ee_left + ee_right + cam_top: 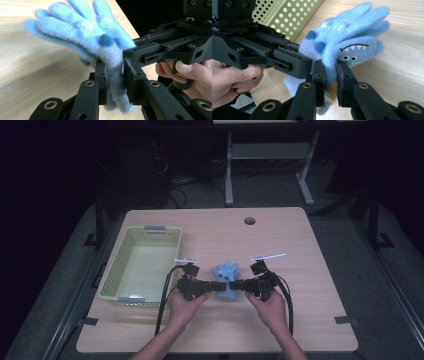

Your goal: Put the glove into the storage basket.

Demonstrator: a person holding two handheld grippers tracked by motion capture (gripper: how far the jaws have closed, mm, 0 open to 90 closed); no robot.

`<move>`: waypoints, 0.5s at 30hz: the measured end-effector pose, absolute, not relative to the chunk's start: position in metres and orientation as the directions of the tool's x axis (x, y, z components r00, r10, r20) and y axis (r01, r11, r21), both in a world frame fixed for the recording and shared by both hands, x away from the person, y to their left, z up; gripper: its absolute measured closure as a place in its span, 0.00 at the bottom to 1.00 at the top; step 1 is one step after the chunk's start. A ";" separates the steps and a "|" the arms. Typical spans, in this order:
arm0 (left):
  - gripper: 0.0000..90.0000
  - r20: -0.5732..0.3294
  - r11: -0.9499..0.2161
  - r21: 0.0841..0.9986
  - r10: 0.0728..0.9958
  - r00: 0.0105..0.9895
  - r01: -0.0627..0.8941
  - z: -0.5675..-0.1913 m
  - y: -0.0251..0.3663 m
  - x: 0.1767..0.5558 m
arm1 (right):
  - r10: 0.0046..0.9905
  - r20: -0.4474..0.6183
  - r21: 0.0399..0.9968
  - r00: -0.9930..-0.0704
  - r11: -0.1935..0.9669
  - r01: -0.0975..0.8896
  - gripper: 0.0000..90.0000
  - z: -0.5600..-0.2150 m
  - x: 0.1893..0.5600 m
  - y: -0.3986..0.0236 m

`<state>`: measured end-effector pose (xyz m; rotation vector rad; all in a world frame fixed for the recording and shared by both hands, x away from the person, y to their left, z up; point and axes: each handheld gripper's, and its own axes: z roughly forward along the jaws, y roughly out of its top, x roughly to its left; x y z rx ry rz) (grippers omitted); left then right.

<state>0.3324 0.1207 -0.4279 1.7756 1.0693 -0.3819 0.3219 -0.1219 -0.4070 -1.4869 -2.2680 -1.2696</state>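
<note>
- Blue fuzzy glove (226, 276) with a monster face (white teeth, two small eyes, dark blue spots) sits between the two grippers, at the middle of the counter (300, 240), right of the basket (131, 295).
- Left gripper (218, 286): fingers (101, 82) clenched on the cuff end of the glove; in the left gripper view the fabric is squeezed flat between the two pads.
- Right gripper (235, 284): fingers (344, 82) also clenched on the cuff, from the opposite side; the right gripper view shows fleece pinched between them, just below the monster face.
- Why two grips: judged, one soft limp item is taken at the cuff from both sides so it hangs without flopping and can be carried in a controlled way.
- Glove's finger section fans out away from the person. Whether it touches the wood I cannot tell.
- Basket: pale green, perforated walls, nothing seen inside. It stands at the left part of the counter, near the left gripper, so it reads as the likely destination.
- Layers at the cuff look doubled in the left gripper view; whether this is one glove or a stacked pair I cannot tell.
- Count: grippers 2, hands 2, glove bundle 1, basket 1, cable hole in counter (249, 220) 1.
</note>
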 end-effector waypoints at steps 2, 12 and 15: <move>0.82 -0.673 -0.116 0.584 0.485 0.559 0.804 -0.426 0.123 0.333 | 0.683 0.530 0.568 -0.502 0.154 0.809 0.88 -0.404 0.323 -0.121; 0.82 -0.668 -0.115 0.590 0.486 0.563 0.799 -0.415 0.131 0.336 | 0.680 0.517 0.574 -0.520 0.175 0.800 0.88 -0.391 0.328 -0.112; 0.82 -0.663 -0.120 0.593 0.489 0.567 0.796 -0.410 0.135 0.338 | 0.677 0.509 0.579 -0.532 0.187 0.793 0.88 -0.387 0.331 -0.108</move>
